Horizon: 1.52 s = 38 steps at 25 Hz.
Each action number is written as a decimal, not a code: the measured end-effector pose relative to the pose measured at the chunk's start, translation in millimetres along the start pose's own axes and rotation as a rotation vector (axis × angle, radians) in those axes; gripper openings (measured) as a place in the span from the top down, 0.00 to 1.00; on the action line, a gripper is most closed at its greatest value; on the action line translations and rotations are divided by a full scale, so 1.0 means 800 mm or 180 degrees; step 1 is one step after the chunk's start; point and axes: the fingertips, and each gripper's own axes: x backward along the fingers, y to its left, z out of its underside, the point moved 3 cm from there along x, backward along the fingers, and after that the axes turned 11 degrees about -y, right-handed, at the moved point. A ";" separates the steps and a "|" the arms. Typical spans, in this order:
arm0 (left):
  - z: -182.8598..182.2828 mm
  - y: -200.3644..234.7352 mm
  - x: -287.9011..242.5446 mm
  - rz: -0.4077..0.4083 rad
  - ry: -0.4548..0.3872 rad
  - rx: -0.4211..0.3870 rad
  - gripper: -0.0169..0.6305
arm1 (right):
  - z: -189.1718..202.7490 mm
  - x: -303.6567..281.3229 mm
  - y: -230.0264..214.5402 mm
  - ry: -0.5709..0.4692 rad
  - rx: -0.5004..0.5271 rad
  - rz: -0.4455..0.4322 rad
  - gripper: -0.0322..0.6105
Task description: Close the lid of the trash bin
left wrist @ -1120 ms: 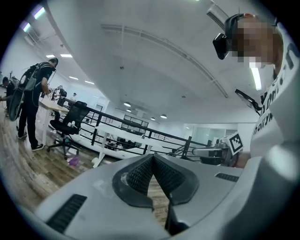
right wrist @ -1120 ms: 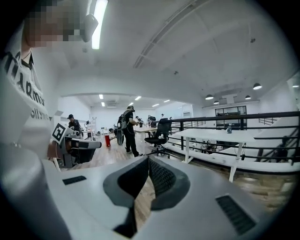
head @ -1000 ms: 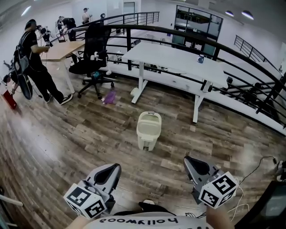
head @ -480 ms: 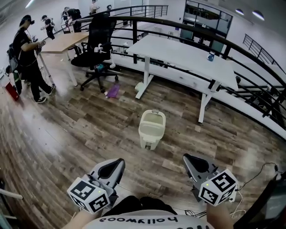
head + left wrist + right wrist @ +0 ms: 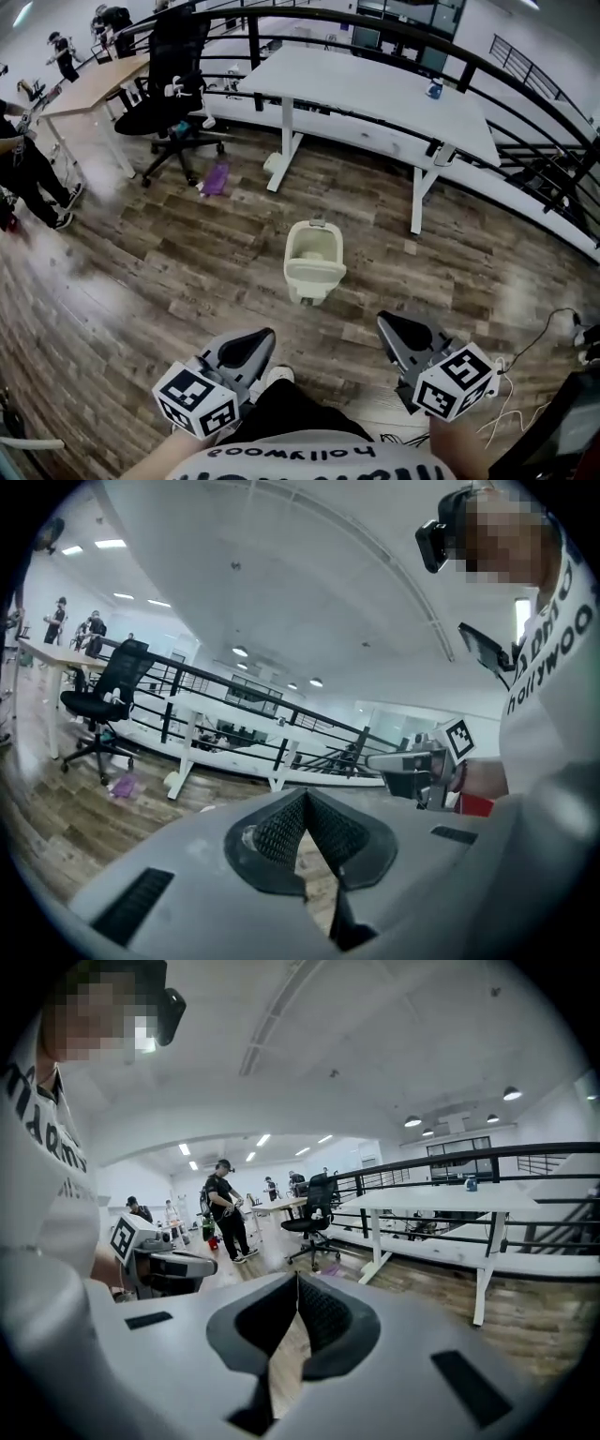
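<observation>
Left gripper [image 5: 255, 340] and right gripper [image 5: 388, 325] are both pinched shut on nothing, well short of the open bin [image 5: 314, 272] on the floor [image 5: 169, 281], so a hard poke could just tip it.

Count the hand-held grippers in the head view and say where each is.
2. The left hand-held gripper is at bottom left, the right hand-held gripper at bottom right, both short of the trash bin. Distant people may hold more; too small to tell.

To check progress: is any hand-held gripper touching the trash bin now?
No, the left hand-held gripper and the right hand-held gripper are both apart from the trash bin.
</observation>
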 end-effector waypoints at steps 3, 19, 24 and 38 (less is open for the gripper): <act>-0.012 0.037 -0.020 0.0065 0.0052 0.0018 0.96 | -0.007 -0.037 -0.006 0.0010 -0.0008 0.0043 0.94; -0.022 0.076 -0.120 0.0707 0.0388 0.0014 0.96 | -0.022 -0.117 -0.061 -0.0071 -0.0280 0.0340 0.93; -0.001 0.092 -0.161 0.0700 0.0602 0.0046 0.96 | -0.003 -0.146 -0.100 0.0064 -0.0341 0.0257 0.93; 0.088 0.128 -0.274 0.0418 0.1131 0.0365 0.96 | 0.061 -0.212 -0.226 0.0542 -0.0622 -0.0104 0.94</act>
